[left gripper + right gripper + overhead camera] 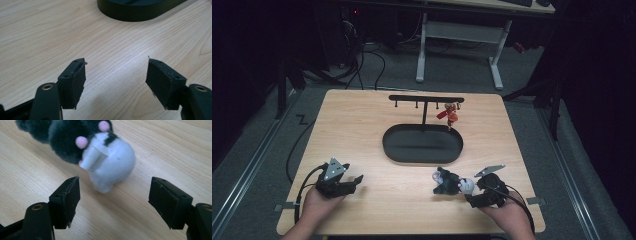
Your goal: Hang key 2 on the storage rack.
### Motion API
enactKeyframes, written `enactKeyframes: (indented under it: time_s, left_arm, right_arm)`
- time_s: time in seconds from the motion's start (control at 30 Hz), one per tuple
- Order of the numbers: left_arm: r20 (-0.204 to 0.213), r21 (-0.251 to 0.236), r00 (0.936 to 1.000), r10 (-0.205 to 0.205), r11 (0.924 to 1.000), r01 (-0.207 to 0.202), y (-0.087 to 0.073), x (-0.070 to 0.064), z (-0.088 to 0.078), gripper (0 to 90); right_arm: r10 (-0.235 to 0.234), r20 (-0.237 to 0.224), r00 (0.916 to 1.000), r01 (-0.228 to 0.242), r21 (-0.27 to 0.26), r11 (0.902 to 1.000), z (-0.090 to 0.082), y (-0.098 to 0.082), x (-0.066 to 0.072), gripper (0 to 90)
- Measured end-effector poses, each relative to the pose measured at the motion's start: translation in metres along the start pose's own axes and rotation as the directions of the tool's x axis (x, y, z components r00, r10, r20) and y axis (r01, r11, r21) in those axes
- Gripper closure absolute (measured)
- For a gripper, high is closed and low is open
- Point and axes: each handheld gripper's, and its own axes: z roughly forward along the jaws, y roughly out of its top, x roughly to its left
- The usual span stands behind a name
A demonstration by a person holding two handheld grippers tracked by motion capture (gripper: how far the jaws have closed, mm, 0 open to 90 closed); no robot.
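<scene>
From the high view, a wooden tabletop (362,130) carries a black oval tray (404,150) near its middle, with a black T-shaped rack (426,99) rising from it. A small red and orange trinket (449,115) hangs from the rack's right end. A black and white plush toy (452,183) lies on the tabletop in front of the tray, toward the right. The right claw (472,191) sits just beside the toy; the left claw (357,179) rests well apart at the front left.

In the left gripper view, the left claw (116,80) is spread wide over bare wood, grasping nothing, with the tray's wall (130,15) ahead.

In the right gripper view, the right claw (113,197) is released, its pads clear of the plush toy (110,165), which lies just beyond the fingertips (68,195) with a white label (93,158) showing.
</scene>
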Motion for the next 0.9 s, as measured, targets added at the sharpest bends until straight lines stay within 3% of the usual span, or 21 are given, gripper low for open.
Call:
enactKeyframes:
  time_s: [0.03, 0.17, 0.43, 0.53, 0.57, 0.9]
  left_arm:
    - [-0.001, 0.002, 0.9999, 0.016, 0.9999, -0.016, 0.000, -0.001, 0.000, 32.1]
    - [0.001, -0.002, 0.9998, 0.019, 0.9998, -0.019, 0.000, -0.001, 0.000, 32.1]
    - [0.004, 0.006, 0.9997, 0.023, 0.9997, -0.023, -0.001, -0.002, -0.001, 32.3]
    - [-0.003, 0.004, 0.9992, 0.040, 0.9992, -0.040, -0.001, -0.003, -0.003, 32.4]
    - [-0.003, 0.000, 0.9992, 0.040, 0.9992, -0.040, -0.001, -0.003, -0.003, 32.4]
    - [-0.009, 0.019, 0.9981, 0.062, 0.9979, -0.061, -0.004, -0.003, -0.005, 32.8]
  right_arm:
    - [-0.016, -0.001, 0.9999, 0.016, 0.008, 0.9998, 0.001, 0.002, 0.004, 24.6]
    - [-0.071, 0.012, 0.9974, 0.071, 0.036, 0.9969, 0.003, 0.008, 0.007, 23.2]
    - [-0.109, -0.001, 0.9941, 0.108, 0.081, 0.9908, 0.004, 0.024, 0.005, 22.9]
    - [-0.124, -0.024, 0.9920, 0.126, 0.121, 0.9847, 0.008, 0.032, 0.005, 22.6]
    - [-0.141, -0.037, 0.9893, 0.145, 0.150, 0.9779, 0.010, 0.037, 0.003, 22.4]
    - [-0.158, -0.056, 0.9858, 0.167, 0.228, 0.9592, 0.027, 0.052, 0.001, 20.9]
